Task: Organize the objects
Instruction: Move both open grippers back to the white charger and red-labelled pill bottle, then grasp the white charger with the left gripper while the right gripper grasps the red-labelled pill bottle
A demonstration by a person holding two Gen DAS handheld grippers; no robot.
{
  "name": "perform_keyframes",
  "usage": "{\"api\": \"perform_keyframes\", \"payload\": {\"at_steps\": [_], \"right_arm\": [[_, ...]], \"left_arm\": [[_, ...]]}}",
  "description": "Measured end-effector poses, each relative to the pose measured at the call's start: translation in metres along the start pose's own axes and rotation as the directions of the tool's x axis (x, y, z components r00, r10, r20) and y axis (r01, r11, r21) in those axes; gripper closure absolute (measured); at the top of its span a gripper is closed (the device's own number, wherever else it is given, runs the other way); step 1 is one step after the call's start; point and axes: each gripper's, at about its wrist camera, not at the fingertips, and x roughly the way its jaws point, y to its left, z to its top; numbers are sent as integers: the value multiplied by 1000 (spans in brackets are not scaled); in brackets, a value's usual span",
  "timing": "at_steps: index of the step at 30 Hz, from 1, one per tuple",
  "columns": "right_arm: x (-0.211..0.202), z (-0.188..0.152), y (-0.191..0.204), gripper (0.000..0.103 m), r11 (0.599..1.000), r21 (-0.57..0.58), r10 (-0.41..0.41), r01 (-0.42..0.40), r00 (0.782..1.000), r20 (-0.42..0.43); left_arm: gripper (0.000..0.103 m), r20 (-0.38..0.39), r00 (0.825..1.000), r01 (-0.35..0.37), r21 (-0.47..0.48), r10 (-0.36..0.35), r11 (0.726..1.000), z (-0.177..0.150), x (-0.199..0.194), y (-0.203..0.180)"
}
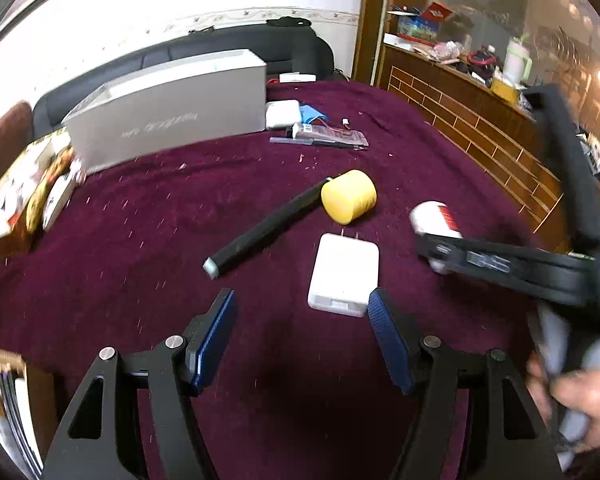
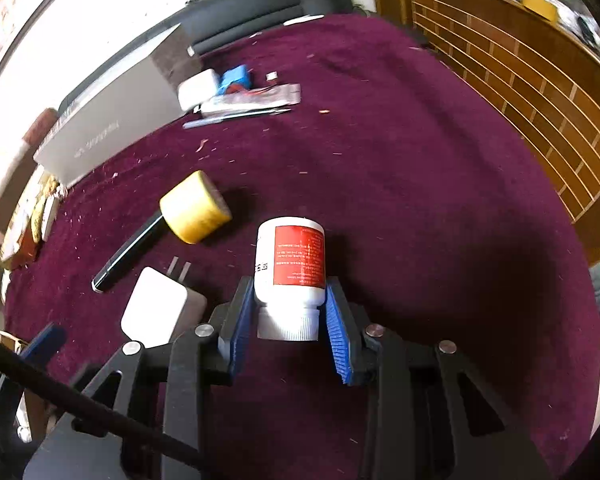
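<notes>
My right gripper (image 2: 289,282) is shut on a white bottle (image 2: 288,256) with a red label, its blue pads pressed against the bottle's sides just above the ribbed cap. The left wrist view shows that bottle (image 1: 432,216) lying low over the maroon cloth (image 1: 140,220), with the right gripper (image 1: 440,250) on it. My left gripper (image 1: 302,294) is open over the cloth with nothing between its fingers. Its right fingertip (image 1: 380,304) is beside a white plug charger (image 1: 344,272). A mallet with a yellow head (image 1: 348,196) and black handle (image 1: 260,232) lies just beyond.
A long grey box (image 1: 168,108) stands at the back left. Beside it lie a white adapter (image 1: 282,114), a blue item (image 1: 314,114), a pen (image 1: 316,142) and a clear packet. Printed boxes (image 1: 28,196) sit at the left edge. A wooden slatted cabinet (image 1: 480,128) borders the right side.
</notes>
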Motion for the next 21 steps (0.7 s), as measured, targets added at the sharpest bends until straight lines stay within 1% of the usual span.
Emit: {"api": "perform_keyframes", "payload": {"at_steps": [4,5,8,9,13,14,17,18,19,20,21], "right_arm": [[-5,-6,-23,71,997,55,49,-49,999,0],[-5,-6,-28,71,995,66,73,-73,997,3],[-6,-5,-34,71,991,78,107,-107,994,10],[-6,-4,-35,71,991,77,109,-109,994,11],[-5,-3,-34,71,991,70,111,-112,994,18],[-5,-3,-34,71,991,69,112,-113,994,21],[-2,-2,-32,71,992,62,105,-107,994,28],[-2,-2,-30,71,993,56,98,-100,995,33],[0,-1,-29,71,994,52,94,-96,995,36],[0,-2,-28,71,995,45,86,-87,995,43],[1,-2,-26,71,996,39,79,-81,996,48]], "left_arm": [[42,-4,1000,-13,45,13,999,7,22,-11],[42,-1,1000,-11,55,11,998,9,26,-13],[41,0,1000,-2,87,3,996,10,36,-22],[40,0,1000,3,93,-3,996,10,41,-25],[39,-45,999,-1,113,6,994,11,64,-35],[39,-30,1000,-5,113,8,994,10,64,-37],[40,-32,999,1,111,3,994,11,65,-37],[48,-27,1000,5,102,-2,995,11,64,-35],[61,-23,1000,8,96,-6,995,10,62,-33],[65,-24,1000,17,87,-15,996,9,61,-32],[65,-25,1000,16,79,-14,997,8,60,-31]]}}
